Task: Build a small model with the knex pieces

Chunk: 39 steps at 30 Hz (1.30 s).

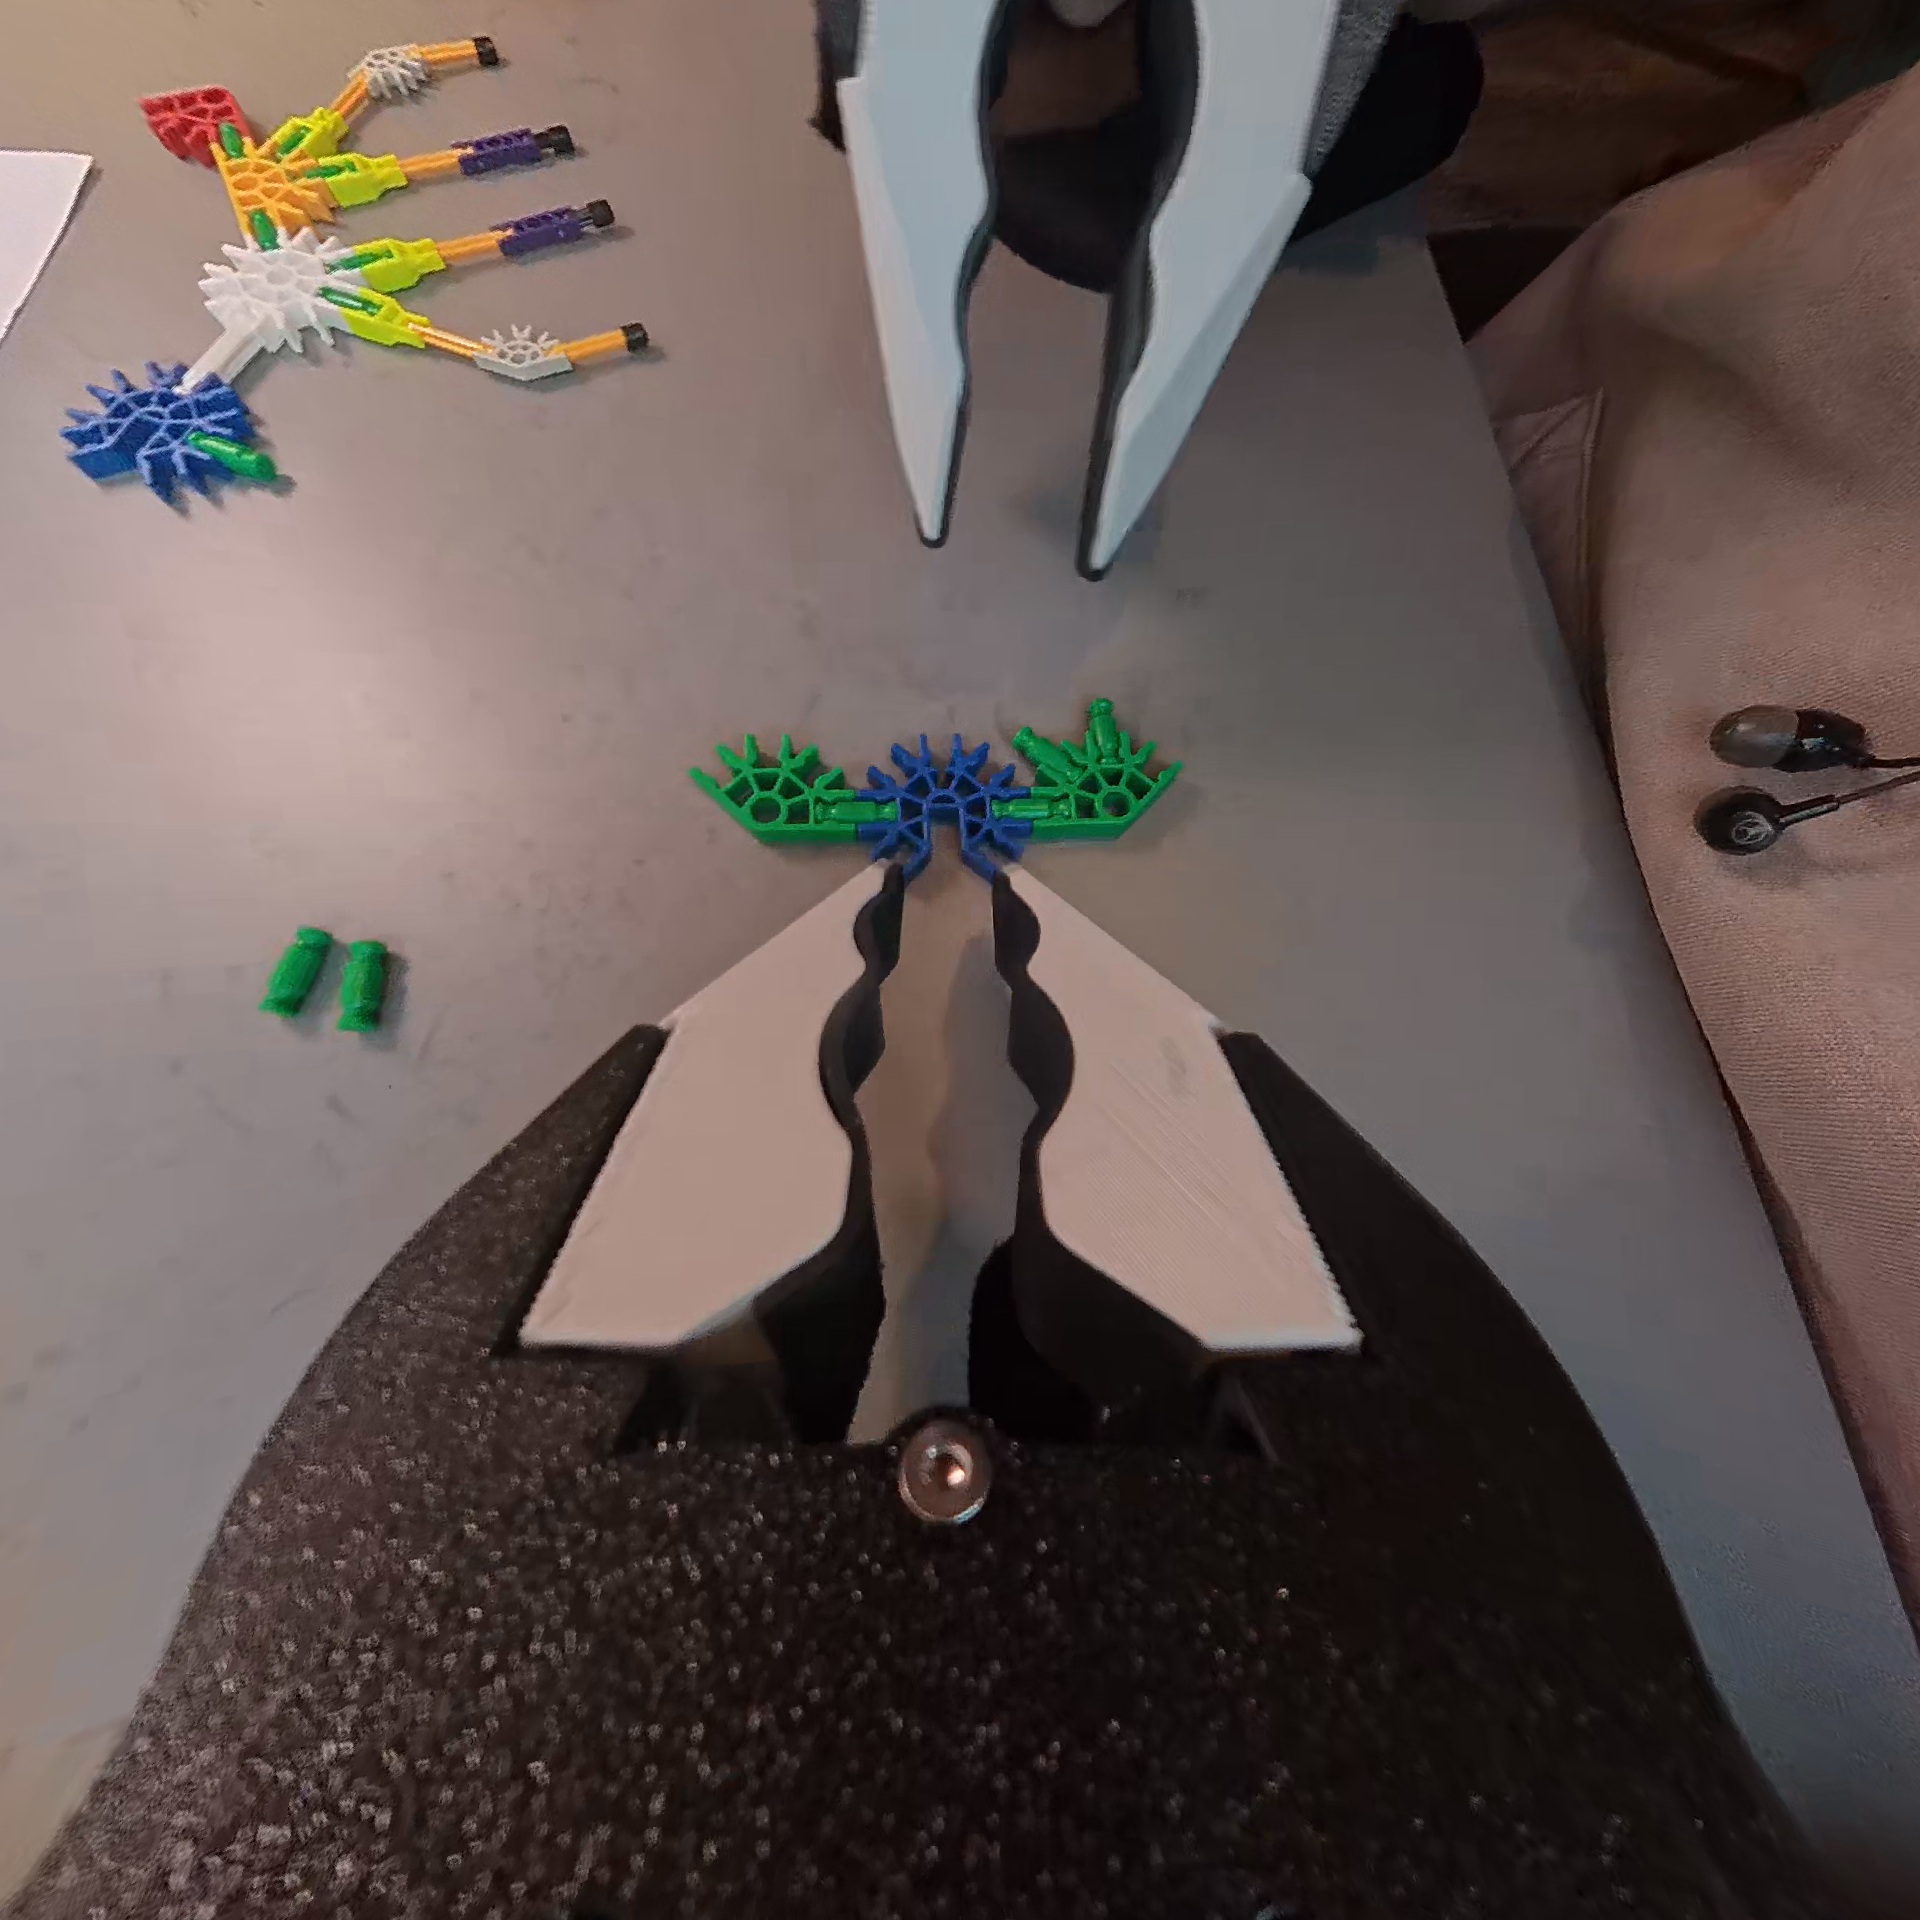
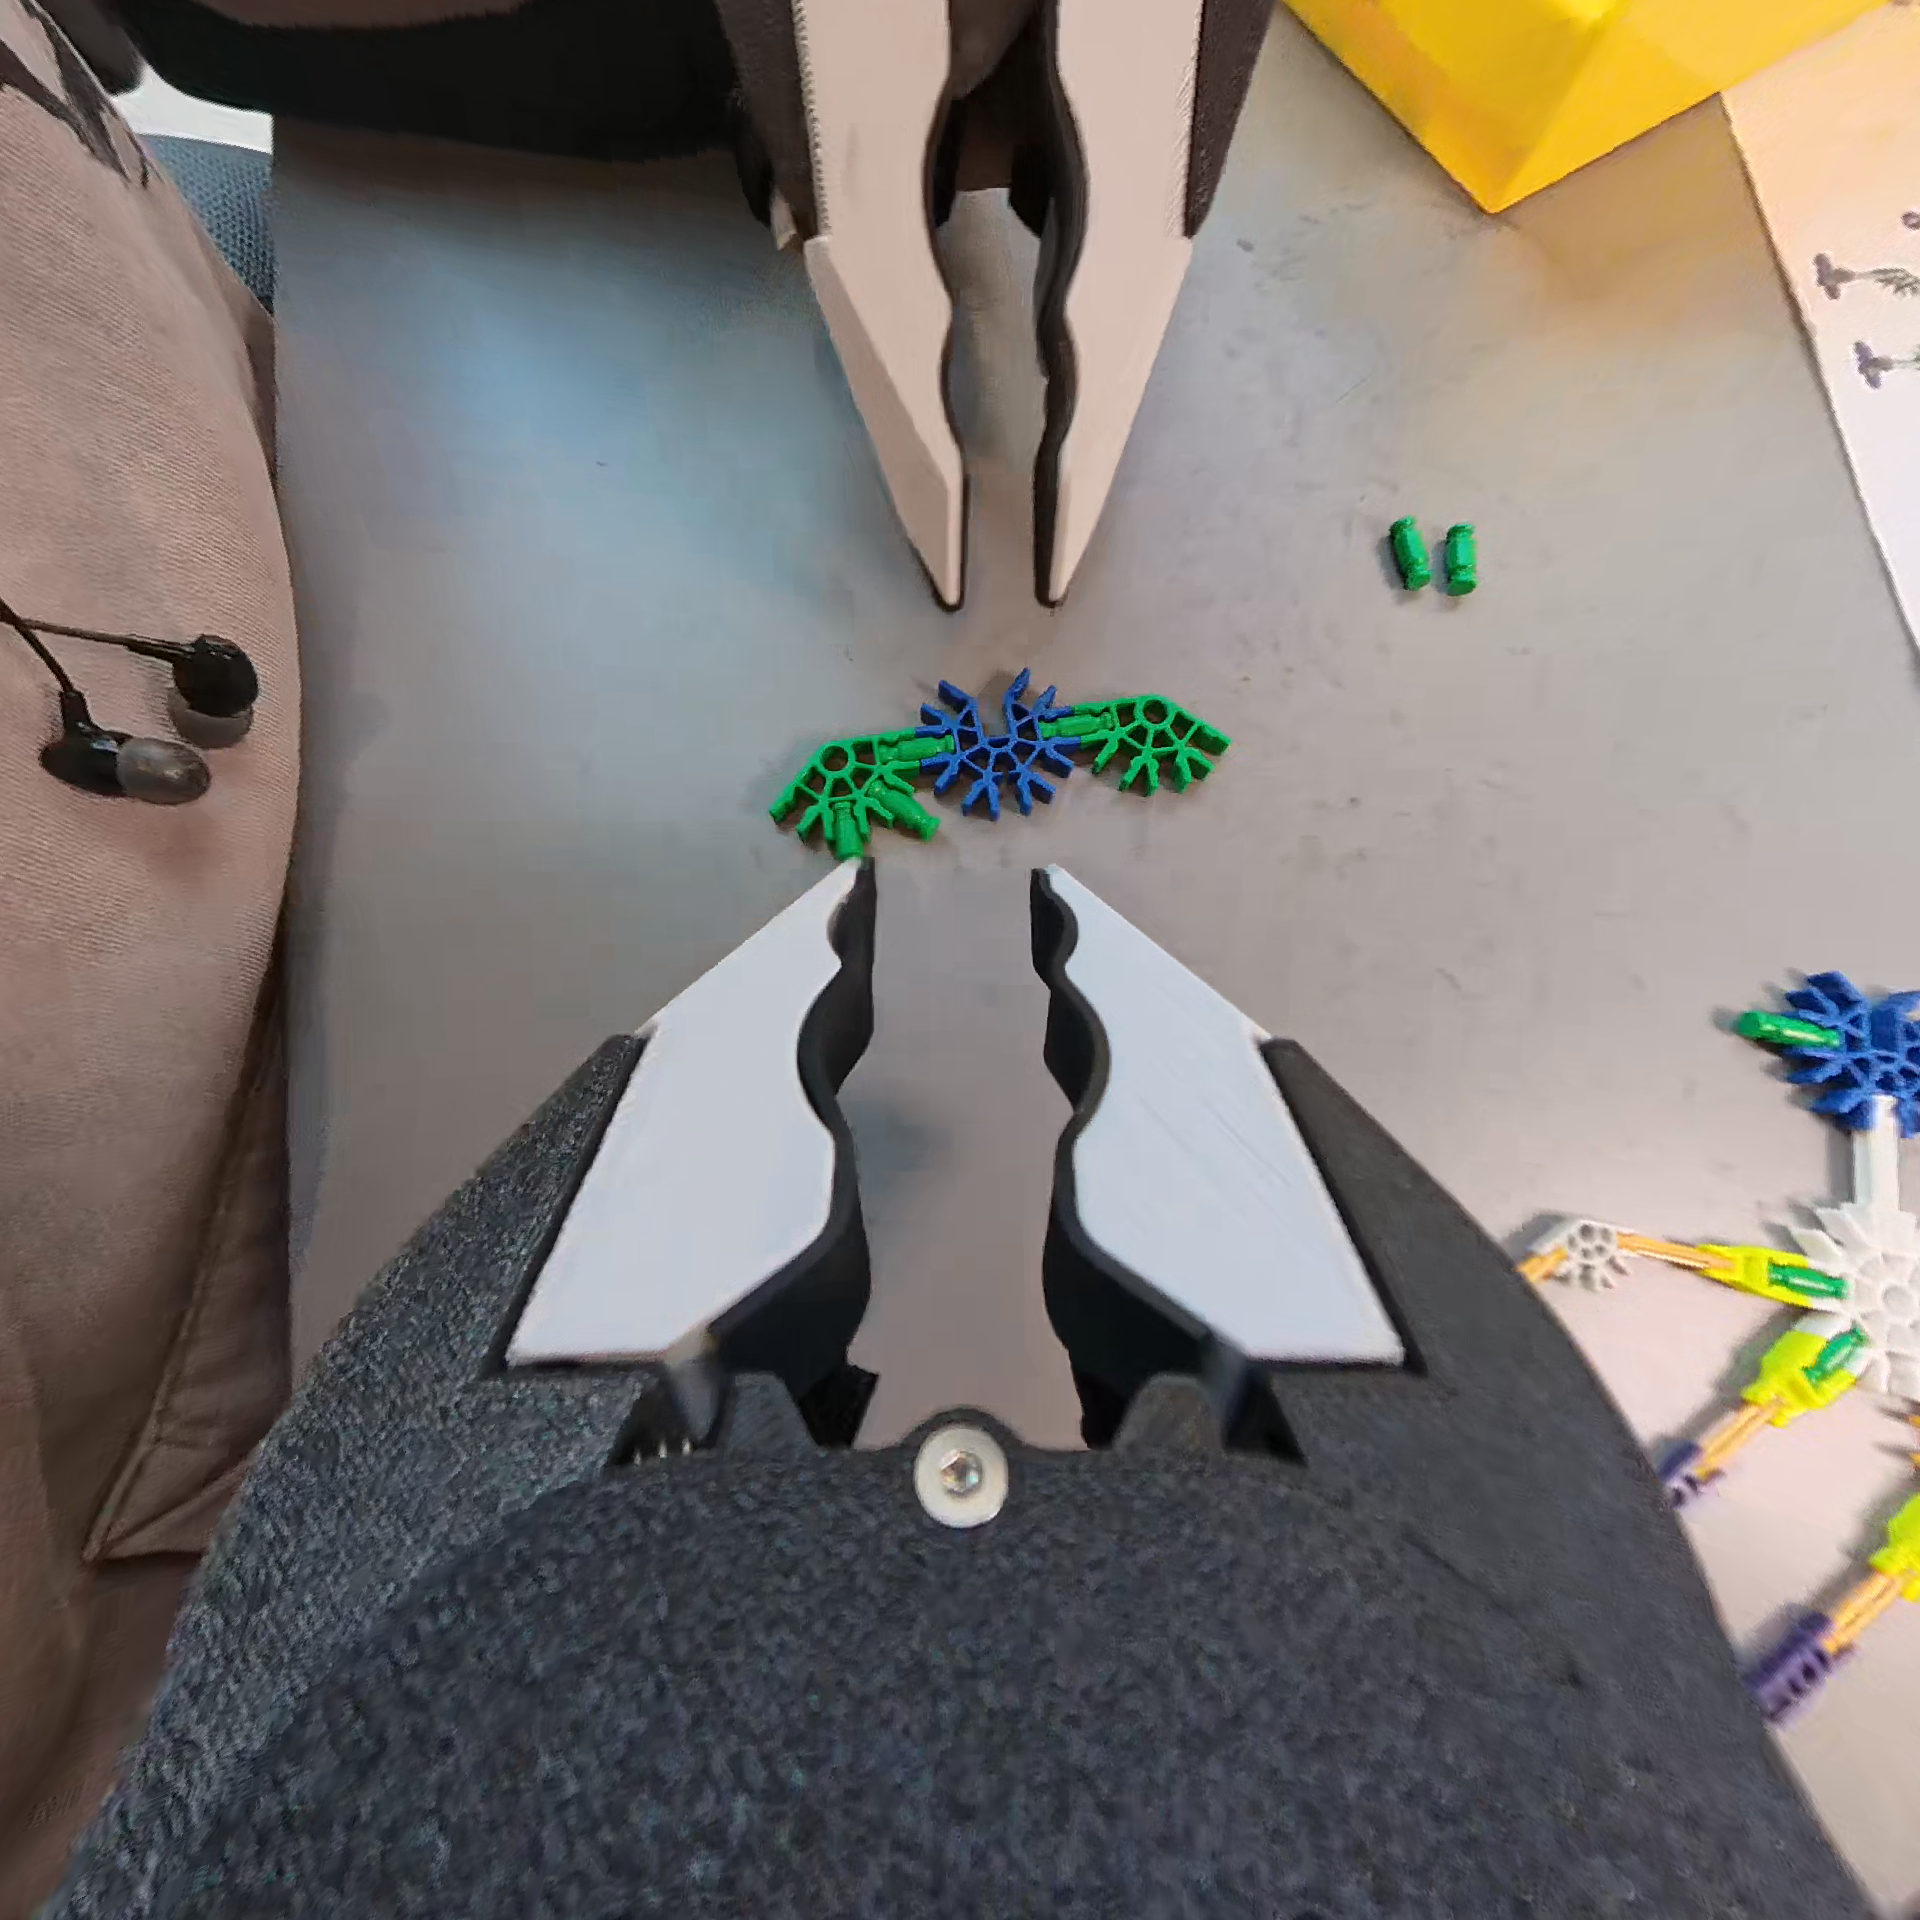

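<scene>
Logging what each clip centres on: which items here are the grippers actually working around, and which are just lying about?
Between the grippers:
- green-and-blue connector piece, flat on the table
- left gripper, open, tips at its blue hub
- right gripper, open, facing it from the other side

Lying about:
- two loose green rods
- large multicoloured assembly
- yellow box
- paper sheet
- earphones on clothing

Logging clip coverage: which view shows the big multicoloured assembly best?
The left wrist view: the multicoloured assembly lies whole at upper left, from blue connector to yellow rods. The right wrist view cuts it at the right edge, showing only part. Neither the left gripper nor the right gripper touches it.
</scene>
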Each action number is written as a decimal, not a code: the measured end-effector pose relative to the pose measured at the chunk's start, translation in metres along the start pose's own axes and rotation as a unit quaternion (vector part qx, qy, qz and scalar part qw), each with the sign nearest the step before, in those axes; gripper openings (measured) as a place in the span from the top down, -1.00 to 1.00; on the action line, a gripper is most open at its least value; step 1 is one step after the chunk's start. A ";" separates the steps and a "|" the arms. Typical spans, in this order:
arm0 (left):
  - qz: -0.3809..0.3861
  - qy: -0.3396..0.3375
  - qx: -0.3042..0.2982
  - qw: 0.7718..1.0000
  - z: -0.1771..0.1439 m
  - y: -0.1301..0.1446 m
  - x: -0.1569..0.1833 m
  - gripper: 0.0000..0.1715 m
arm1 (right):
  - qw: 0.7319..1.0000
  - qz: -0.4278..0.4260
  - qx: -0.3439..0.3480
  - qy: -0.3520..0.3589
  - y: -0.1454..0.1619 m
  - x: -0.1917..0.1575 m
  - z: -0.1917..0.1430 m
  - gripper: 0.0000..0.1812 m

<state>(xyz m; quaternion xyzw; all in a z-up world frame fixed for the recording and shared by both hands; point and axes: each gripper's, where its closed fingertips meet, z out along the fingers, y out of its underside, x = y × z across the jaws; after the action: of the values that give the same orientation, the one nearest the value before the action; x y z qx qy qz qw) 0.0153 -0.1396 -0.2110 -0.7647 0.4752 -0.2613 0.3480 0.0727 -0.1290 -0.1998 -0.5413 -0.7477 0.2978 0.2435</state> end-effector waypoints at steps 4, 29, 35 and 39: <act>-0.012 -0.029 -0.005 0.999 -0.002 0.007 -0.016 0.80 | 0.993 0.112 -0.022 0.039 -0.005 -0.017 0.018 0.39; -0.085 -0.229 0.003 0.970 -0.028 0.022 -0.098 0.78 | 0.949 -0.214 -0.144 -0.180 0.044 0.020 -0.004 0.56; -0.101 -0.229 -0.006 0.968 -0.016 0.019 -0.111 0.84 | 0.989 -0.105 -0.034 -0.102 0.032 0.037 -0.019 0.52; -0.100 -0.209 -0.018 0.973 -0.006 0.017 -0.113 0.91 | 0.998 -0.042 -0.002 -0.049 0.031 0.036 -0.030 0.53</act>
<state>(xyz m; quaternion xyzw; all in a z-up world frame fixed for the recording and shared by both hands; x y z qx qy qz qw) -0.0451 -0.0436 -0.2286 -0.8523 0.3176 -0.1211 0.3976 0.1038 -0.0817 -0.1991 -0.4949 -0.7813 0.3119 0.2175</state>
